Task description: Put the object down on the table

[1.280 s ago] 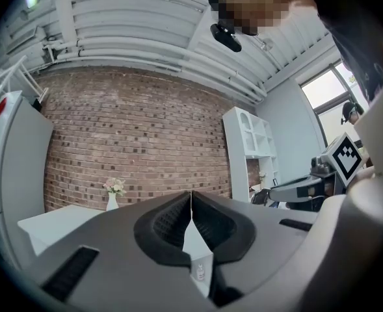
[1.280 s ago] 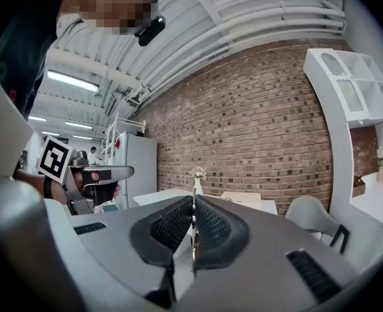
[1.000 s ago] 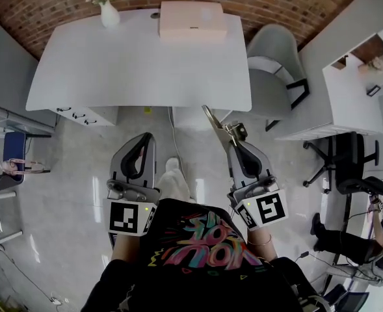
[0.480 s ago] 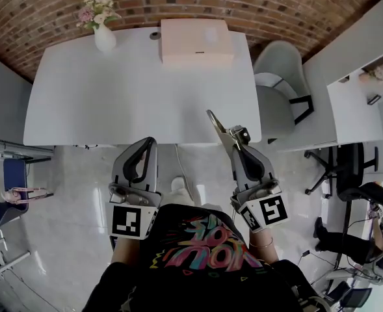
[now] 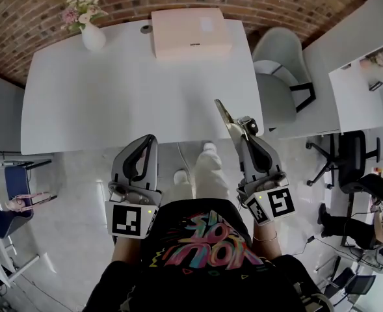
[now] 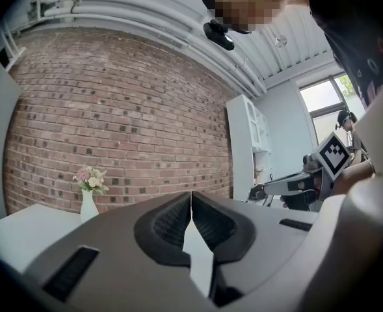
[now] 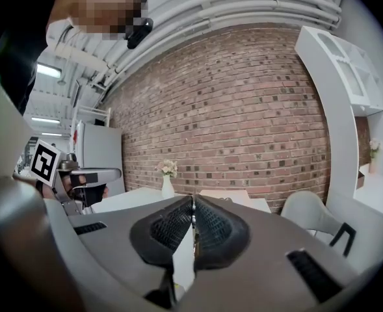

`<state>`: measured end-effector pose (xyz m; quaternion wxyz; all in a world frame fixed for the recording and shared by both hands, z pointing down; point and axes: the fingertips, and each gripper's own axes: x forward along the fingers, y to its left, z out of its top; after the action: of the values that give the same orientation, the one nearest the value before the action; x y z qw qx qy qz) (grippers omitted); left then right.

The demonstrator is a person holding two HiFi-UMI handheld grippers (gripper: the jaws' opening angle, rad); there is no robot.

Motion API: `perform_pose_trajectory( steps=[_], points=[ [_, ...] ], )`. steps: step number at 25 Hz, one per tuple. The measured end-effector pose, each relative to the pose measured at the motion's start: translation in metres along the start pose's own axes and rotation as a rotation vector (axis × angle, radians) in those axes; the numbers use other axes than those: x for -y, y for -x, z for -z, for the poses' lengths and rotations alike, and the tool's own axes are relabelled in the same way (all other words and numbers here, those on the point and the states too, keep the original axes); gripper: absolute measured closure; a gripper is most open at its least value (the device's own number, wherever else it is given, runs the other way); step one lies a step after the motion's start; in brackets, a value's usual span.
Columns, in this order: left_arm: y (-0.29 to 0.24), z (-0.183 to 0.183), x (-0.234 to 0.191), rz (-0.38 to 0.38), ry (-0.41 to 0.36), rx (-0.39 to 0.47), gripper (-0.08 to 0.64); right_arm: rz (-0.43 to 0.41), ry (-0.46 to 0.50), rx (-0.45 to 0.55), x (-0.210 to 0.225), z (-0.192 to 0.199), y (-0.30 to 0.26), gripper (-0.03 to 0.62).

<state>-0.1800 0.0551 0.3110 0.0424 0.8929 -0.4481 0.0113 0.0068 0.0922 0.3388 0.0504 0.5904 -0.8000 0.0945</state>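
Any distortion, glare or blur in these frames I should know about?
Head view: strong fisheye, the table edges bow; soft reflections on the glossy floor; no motion blur. Left gripper view: dark vignetted corners, window nearly blown out. Right gripper view: same vignette, brick wall courses curve.

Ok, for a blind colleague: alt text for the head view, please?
Seen from above, a person's right gripper holds a thin brass-coloured object at the near edge of a white table; the left gripper is shut and empty. A vase of flowers and a pale pink box stand at the table's far side.
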Motion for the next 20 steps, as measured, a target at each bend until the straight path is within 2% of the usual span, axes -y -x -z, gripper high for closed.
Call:
perform_pose_trajectory(
  steps=[7, 12, 16, 20],
  points=[
    [-0.037, 0.004, -0.003, -0.043, -0.023, -0.010, 0.535, -0.038, -0.005, -0.010, 0.035, 0.001, -0.029, 0.563],
    [-0.091, -0.003, -0.001, -0.085, -0.001, 0.008, 0.535, -0.082, 0.009, -0.010, 0.078, -0.009, -0.066, 0.563],
    [-0.141, -0.008, 0.003, -0.081, -0.062, 0.020, 0.535, -0.133, 0.021, -0.002, 0.115, -0.021, -0.101, 0.563],
    [-0.190, -0.015, 0.003, -0.103, -0.061, 0.026, 0.534, -0.193, 0.044, -0.012, 0.144, -0.033, -0.133, 0.563]
  ],
)
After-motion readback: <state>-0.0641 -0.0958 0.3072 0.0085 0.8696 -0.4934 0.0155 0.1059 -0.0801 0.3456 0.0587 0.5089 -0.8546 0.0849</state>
